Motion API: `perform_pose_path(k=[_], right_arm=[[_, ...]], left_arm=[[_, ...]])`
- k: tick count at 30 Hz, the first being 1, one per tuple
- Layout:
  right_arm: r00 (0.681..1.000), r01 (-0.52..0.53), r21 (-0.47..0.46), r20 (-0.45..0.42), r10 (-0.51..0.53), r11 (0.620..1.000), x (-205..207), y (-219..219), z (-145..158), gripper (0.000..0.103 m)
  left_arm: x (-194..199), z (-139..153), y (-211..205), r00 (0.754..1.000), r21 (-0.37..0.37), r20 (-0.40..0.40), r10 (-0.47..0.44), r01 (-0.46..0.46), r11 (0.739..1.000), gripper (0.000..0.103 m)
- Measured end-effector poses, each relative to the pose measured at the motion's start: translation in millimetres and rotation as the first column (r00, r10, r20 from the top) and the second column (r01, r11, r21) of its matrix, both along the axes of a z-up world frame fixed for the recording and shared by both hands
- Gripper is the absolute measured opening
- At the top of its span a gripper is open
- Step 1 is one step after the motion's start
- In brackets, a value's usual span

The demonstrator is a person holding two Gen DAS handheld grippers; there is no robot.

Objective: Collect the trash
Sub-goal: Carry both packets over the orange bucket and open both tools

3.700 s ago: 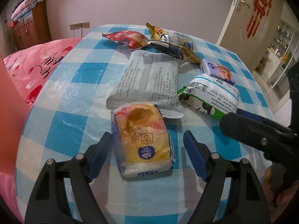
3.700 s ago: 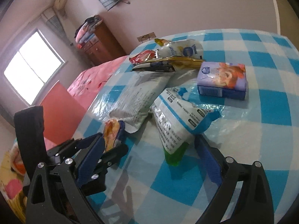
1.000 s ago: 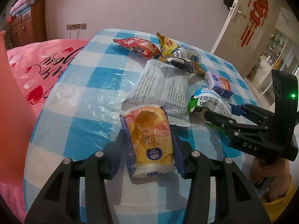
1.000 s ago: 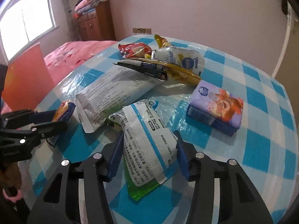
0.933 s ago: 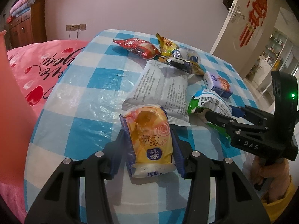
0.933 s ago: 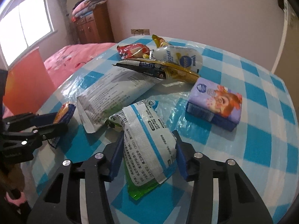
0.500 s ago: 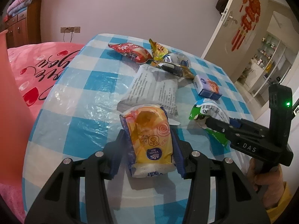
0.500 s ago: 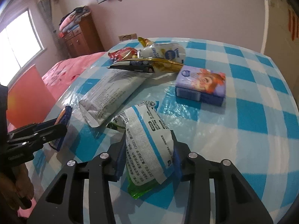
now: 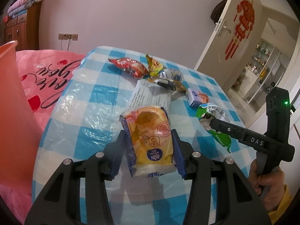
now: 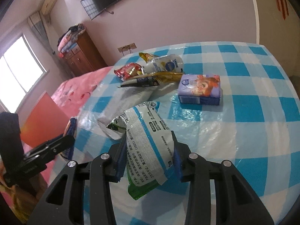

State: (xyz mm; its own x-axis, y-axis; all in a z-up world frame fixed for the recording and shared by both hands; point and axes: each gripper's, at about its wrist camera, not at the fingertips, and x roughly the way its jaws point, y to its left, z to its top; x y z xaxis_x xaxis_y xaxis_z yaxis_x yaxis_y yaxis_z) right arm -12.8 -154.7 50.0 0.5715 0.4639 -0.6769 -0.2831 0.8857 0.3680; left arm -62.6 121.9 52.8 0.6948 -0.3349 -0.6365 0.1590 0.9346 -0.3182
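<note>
Left gripper (image 9: pixel 149 146) clenches the yellow plastic tissue pack (image 9: pixel 150 140); right gripper (image 10: pixel 148 154) clenches the white-and-green wrapper (image 10: pixel 146 142); both lifted off the table's near edge, presumably bound for the orange bin (image 9: pixel 11 101).

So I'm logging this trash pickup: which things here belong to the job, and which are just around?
Job:
- yellow tissue pack, in left gripper
- green-white wrapper, in right gripper
- red snack bag
- orange bin

Just around:
- pink bedspread
- wooden dresser
</note>
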Motion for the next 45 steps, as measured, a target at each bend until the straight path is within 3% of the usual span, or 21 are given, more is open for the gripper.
perform_pose_path(k=[9, 15, 21, 26, 35, 42, 45], right_arm=[[1.000, -0.018, 0.071, 0.014, 0.017, 0.997, -3, 13, 29, 0.042], [0.995, -0.077, 0.092, 0.070, 0.070, 0.993, -5, 41, 65, 0.042], [0.975, -0.192, 0.108, 0.136, 0.176, 0.976, -3, 93, 105, 0.042], [0.944, -0.301, 0.113, 0.176, 0.279, 0.947, -4, 150, 132, 0.042], [0.882, -0.454, 0.102, 0.196, 0.429, 0.885, 0, 255, 154, 0.042], [0.859, -0.504, 0.106, 0.160, 0.486, 0.857, 7, 310, 151, 0.045], [0.859, -0.508, 0.137, 0.156, 0.488, 0.850, 12, 316, 145, 0.059]], left_arm=[[-11, 29, 12, 0.997, -0.029, 0.074, 0.008, -0.005, 1.000, 0.049], [-23, 59, 30, 0.988, -0.038, 0.150, 0.042, -0.036, 0.999, 0.049], [-44, 92, 69, 0.964, -0.046, 0.226, 0.138, -0.131, 0.990, 0.049], [-62, 110, 115, 0.932, -0.033, 0.261, 0.254, -0.254, 0.967, 0.049], [-76, 106, 188, 0.869, -0.018, 0.232, 0.438, -0.446, 0.895, 0.049], [-68, 85, 216, 0.854, -0.028, 0.162, 0.495, -0.497, 0.867, 0.051], [-66, 78, 222, 0.853, -0.017, 0.133, 0.505, -0.507, 0.862, 0.063]])
